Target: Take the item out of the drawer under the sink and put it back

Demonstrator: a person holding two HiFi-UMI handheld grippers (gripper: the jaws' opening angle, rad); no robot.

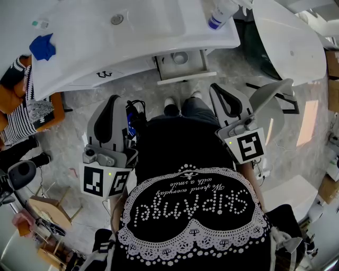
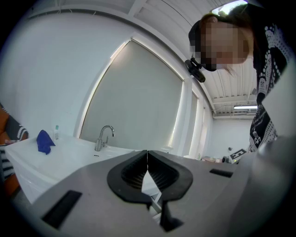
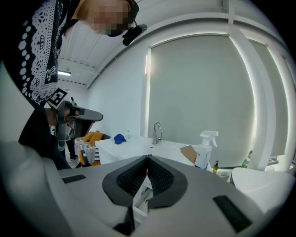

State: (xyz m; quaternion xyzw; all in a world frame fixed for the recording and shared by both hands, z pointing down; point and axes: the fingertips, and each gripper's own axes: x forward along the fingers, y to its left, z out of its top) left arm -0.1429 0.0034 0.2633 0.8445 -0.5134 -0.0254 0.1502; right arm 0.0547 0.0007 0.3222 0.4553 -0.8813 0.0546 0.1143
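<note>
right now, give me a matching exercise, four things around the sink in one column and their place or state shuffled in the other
Column one:
1. blue cloth
2. spray bottle
3. drawer
4. right tool

Column two:
a. pulled open under the sink
b. shut, nothing between its jaws
c. on the counter, at its left end in the head view
d. on the counter, at its right end in the head view

Pairs: 1-c, 2-d, 3-a, 4-b
</note>
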